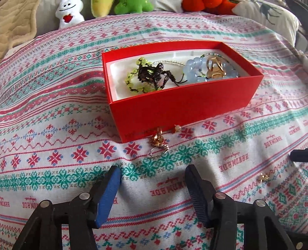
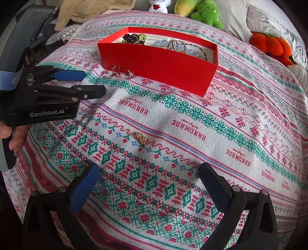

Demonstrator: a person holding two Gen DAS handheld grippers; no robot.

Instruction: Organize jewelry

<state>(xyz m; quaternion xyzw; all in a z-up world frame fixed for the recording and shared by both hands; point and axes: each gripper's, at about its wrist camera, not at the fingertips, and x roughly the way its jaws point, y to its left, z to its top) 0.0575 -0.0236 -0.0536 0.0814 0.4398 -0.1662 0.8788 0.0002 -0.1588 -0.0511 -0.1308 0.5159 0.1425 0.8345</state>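
Sitting on a patterned knitted cloth (image 1: 57,119): an open red box (image 1: 182,107) with a white lining. Lying inside: a green bead bracelet (image 1: 134,77) tangled with a dark corded piece (image 1: 154,75), a pale blue bead bracelet (image 1: 194,71), and gold rings (image 1: 214,69) resting on the blue beads.

Lying on the cloth just in front of the box's near wall: a small cluster of gold and silver rings (image 1: 158,143) and a stud earring (image 1: 177,128). Lying well apart from the box, on its own: a small gold piece (image 2: 141,138), just beyond the right fingers.

Hovering above the cloth, released and grasping nothing: the left hand-held gripper (image 1: 153,178), pointing at the ring cluster. Standing wide open and empty over the cloth: the right hand-held gripper (image 2: 148,173). Showing at the cloth's far edge: several plush toys (image 1: 67,13).
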